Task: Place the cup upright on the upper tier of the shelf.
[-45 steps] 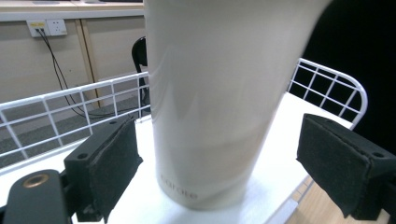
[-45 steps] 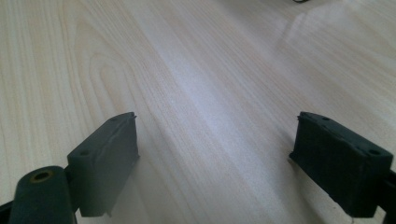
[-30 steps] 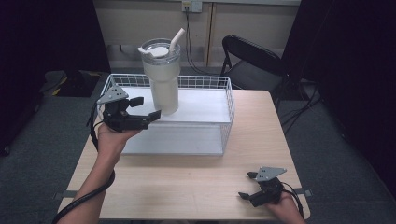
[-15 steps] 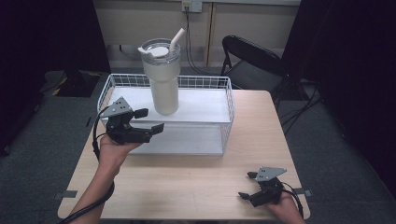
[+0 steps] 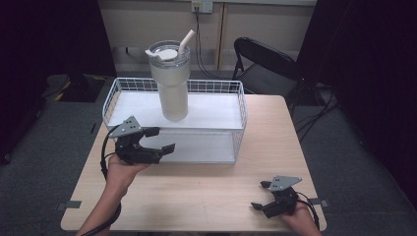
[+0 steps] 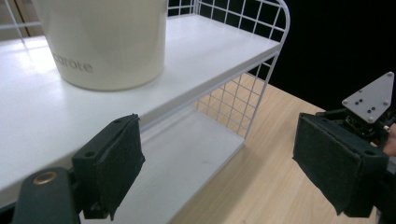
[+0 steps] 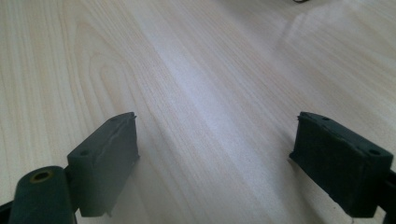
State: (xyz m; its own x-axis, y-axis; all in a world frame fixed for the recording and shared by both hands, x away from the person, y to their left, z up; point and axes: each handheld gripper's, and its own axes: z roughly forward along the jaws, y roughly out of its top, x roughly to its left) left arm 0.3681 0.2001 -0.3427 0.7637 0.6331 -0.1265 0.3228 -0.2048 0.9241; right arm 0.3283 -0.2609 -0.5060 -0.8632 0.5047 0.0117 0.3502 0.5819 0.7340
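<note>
Your left hand-held gripper (image 5: 158, 140) hangs with jaws wide apart and empty, just in front of the white wire rack (image 5: 241, 105), near its left front corner. The tumbler (image 5: 170, 81), cream body with clear lid and straw, stands upright on the rack's top shelf (image 5: 216, 110), toward the left-middle, apart from the gripper. In the left gripper view the tumbler's base (image 6: 105, 44) sits up and to the left of the gap between the jaws, with the shelf edge crossing in between.

Your right hand-held gripper (image 5: 261, 195) rests low on the surface (image 5: 206, 191) near the front right corner, jaws spread, nothing between them; bare wood in the right gripper view.

Risks, as a judgement:
- The tumbler is tall and top-heavy; a low or off-centre nudge with one pad could tip it toward the back rail.
- Coming in at the present height, the lower jaw could catch the shelf edge and jolt the rack.
- The smooth, wide body could slip out of a shallow grip.
</note>
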